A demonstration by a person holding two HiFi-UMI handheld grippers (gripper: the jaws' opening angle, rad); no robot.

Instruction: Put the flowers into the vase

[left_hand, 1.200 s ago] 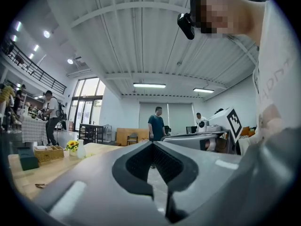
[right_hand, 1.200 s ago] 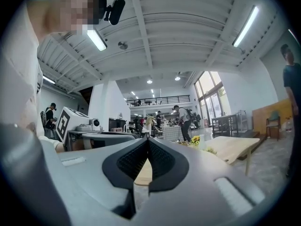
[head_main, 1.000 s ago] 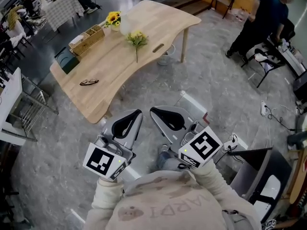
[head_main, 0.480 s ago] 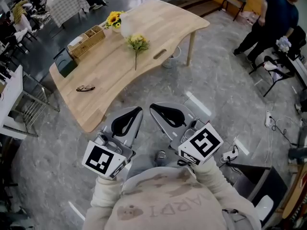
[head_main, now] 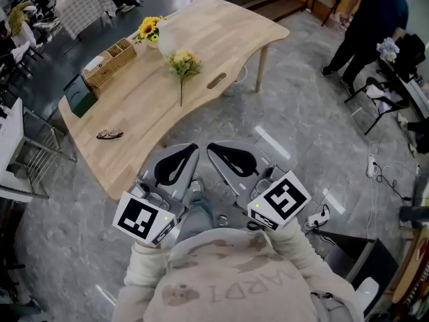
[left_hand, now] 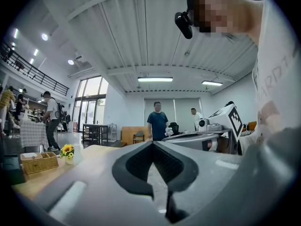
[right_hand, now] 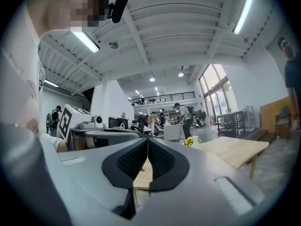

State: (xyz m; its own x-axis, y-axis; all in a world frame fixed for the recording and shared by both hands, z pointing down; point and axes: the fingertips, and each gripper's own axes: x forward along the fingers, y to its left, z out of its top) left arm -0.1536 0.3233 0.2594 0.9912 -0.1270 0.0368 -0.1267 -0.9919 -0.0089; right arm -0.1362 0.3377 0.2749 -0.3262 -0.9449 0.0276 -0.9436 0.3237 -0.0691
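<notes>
The loose bunch of yellow flowers (head_main: 181,63) lies flat on the wooden table (head_main: 228,25), stem pointing toward the near edge, untouched. The pale vase (head_main: 166,43) stands just beyond it, next to a small pot of sunflowers (head_main: 148,27), with a wicker basket (head_main: 110,56) further along and a pair of glasses (head_main: 109,135) near the front. What has changed over the last second is the distance. The person has walked in, and the table's near edge, which sat well ahead of the grippers, now comes up close to their tips. That reads to me as the approach only, since nothing has been picked up and the flowers are not yet within reach. The left gripper (head_main: 191,151) is carried level with its jaws pressed together at the tips and nothing between them. The right gripper (head_main: 214,149), level beside it, is all but closed. Its pads have just eased a hair apart, leaving a thin slit, and it too is empty. Both will need to spread before either can take the stem.
</notes>
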